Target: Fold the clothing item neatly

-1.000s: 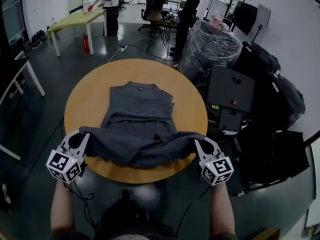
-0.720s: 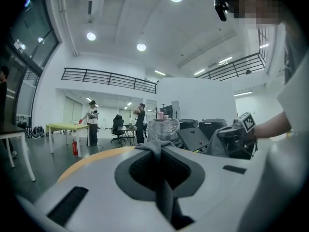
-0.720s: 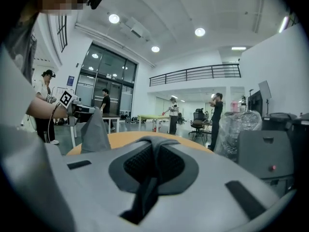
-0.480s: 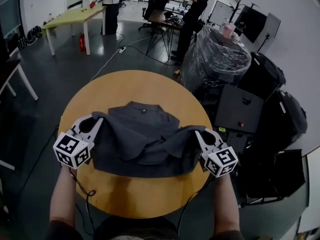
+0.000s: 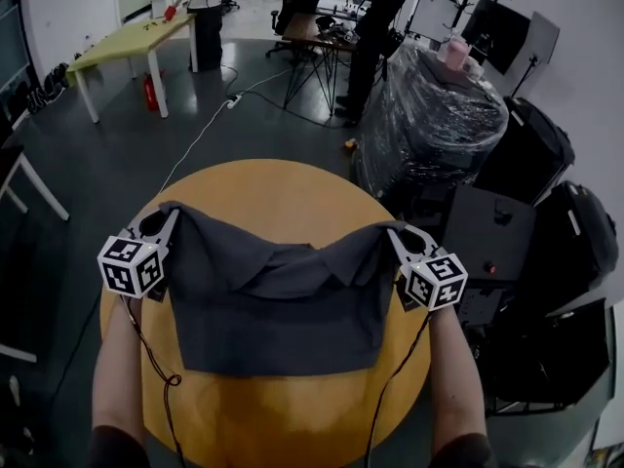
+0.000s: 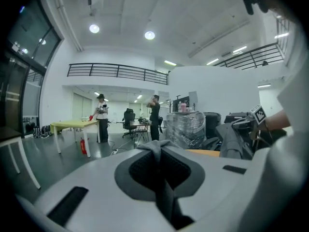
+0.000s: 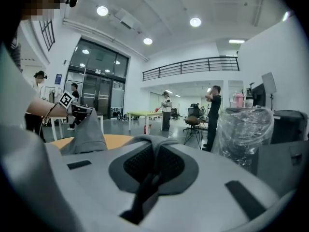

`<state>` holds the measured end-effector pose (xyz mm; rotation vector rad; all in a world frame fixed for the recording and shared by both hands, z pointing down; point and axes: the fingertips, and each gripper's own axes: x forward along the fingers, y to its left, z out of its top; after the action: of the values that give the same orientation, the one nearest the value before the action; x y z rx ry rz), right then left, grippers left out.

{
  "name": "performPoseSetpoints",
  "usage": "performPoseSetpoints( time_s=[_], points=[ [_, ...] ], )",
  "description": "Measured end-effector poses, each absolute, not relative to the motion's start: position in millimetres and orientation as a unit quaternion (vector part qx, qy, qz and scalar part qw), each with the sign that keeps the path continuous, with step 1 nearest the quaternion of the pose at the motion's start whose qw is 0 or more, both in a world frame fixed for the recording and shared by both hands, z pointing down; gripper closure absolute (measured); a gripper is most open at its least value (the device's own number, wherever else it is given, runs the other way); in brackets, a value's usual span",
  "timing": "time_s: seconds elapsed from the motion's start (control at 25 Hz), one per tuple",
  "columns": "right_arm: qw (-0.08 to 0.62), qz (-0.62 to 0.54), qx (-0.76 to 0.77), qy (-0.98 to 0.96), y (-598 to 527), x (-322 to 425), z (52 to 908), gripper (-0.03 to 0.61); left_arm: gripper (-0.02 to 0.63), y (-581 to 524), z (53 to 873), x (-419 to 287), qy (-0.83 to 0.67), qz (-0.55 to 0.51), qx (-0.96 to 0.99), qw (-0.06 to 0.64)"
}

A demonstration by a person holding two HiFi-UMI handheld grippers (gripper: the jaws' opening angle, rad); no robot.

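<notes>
The garment [image 5: 278,310] lies doubled on the desk [image 5: 283,183], nearer you than both tools, its raised edge stretched between them. Your left tool [image 5: 168,224] and right tool [image 5: 392,234] each pinch a corner. The first fold looks nearly made; release, smoothing and further folds remain.

garment [image 5: 278,300]: matt grey cloth | table [image 5: 292,188]: smooth wood-look top | bundle [image 5: 429,115]: glossy plastic wrap

One grey garment [image 5: 278,310], one round table [image 5: 283,188], two grippers [image 5: 168,217] [image 5: 393,232], two standing people [image 5: 205,13] [image 5: 375,22], one wrapped bundle [image 5: 429,115].
</notes>
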<state>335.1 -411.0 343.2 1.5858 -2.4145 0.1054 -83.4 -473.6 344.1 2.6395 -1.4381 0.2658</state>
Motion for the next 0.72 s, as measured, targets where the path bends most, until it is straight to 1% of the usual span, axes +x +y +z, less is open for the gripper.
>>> performPoseSetpoints(
  time_s=[0.16, 0.4, 0.56, 0.68, 0.72],
  points=[
    [0.132, 0.082, 0.565, -0.81, -461.8, 371.3, 398.0, 0.574, 0.593, -529.7, 401.4, -96.4, -0.512, 0.132, 0.844, 0.09],
    [0.215, 0.147, 0.591, -0.764, -494.5, 412.3, 498.9, 0.574, 0.594, -568.3, 496.1, -123.5, -0.561, 0.193, 0.787, 0.17],
    [0.273, 0.174, 0.604, -0.728, -501.5, 431.3, 556.1, 0.574, 0.592, -571.6, 532.1, -127.5, -0.566, 0.228, 0.774, 0.17],
    [0.265, 0.202, 0.62, -0.71, -503.9, 441.2, 576.8, 0.569, 0.592, -571.1, 543.7, -132.7, -0.579, 0.24, 0.764, 0.158],
    [0.259, 0.211, 0.628, -0.703, -504.6, 444.6, 580.6, 0.558, 0.592, -570.6, 548.1, -135.5, -0.58, 0.249, 0.76, 0.154]
  ],
)
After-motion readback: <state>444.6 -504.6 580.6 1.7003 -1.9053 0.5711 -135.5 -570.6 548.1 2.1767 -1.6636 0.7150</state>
